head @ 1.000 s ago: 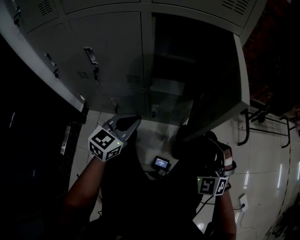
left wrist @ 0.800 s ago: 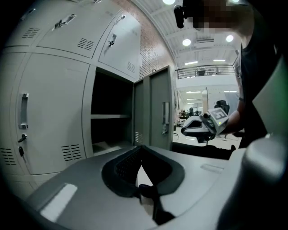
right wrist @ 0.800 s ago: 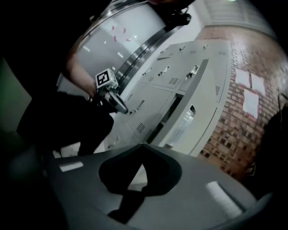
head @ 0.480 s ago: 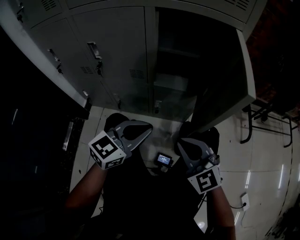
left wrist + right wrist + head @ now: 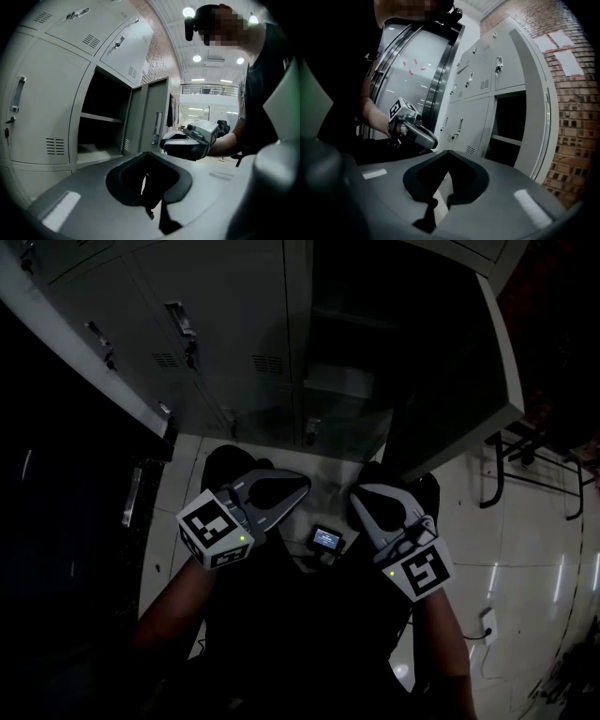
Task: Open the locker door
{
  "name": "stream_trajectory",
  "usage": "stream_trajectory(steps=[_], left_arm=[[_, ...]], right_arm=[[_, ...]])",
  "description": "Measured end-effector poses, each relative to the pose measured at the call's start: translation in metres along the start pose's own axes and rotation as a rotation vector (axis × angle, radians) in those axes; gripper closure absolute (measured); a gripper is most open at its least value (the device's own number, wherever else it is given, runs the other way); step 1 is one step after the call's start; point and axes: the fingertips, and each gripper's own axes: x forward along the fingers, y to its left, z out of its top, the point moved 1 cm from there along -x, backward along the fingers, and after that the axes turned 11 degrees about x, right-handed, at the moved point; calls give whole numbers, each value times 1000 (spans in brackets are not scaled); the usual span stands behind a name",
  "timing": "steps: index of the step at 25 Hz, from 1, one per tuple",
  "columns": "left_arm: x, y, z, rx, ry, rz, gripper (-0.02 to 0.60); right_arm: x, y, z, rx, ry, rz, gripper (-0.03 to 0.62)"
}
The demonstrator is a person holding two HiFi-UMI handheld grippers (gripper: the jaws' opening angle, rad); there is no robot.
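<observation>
So the grey locker bank [image 5: 234,352] sits ahead of both claws. The locker door [image 5: 450,381] is already swung wide, hanging out ahead and to the right of the right claw [image 5: 360,499], well apart from it, so I'd call the job pretty much done. My guess is it's thin painted sheet metal: stiff, light on its hinges, and slick enough that pinching the flat face would just slide off. If it needs more of a nudge, I'd go for the free edge or the latch [image 5: 156,127], never the middle of the panel. The left claw [image 5: 298,487] hangs just beside the right one, both low and in close to the person. Each claw's jaws are closed together with nothing between them. The head view is dark, and from it you mostly get the door's outline and how far both claws sit from it. The left gripper view is way brighter and shows the shelf [image 5: 101,117] inside the open compartment plus that latch. The right gripper view picks up the brick wall [image 5: 576,93] beyond the bank, which the head view barely shows. There's also a little lit screen [image 5: 326,540] sitting between the claws in the head view.
</observation>
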Motion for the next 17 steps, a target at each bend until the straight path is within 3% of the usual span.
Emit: stream_trajectory(steps=[17], left_arm=[[0, -2, -3, -9, -1, -7, 571]], right_arm=[[0, -2, -2, 10, 5, -8, 594]])
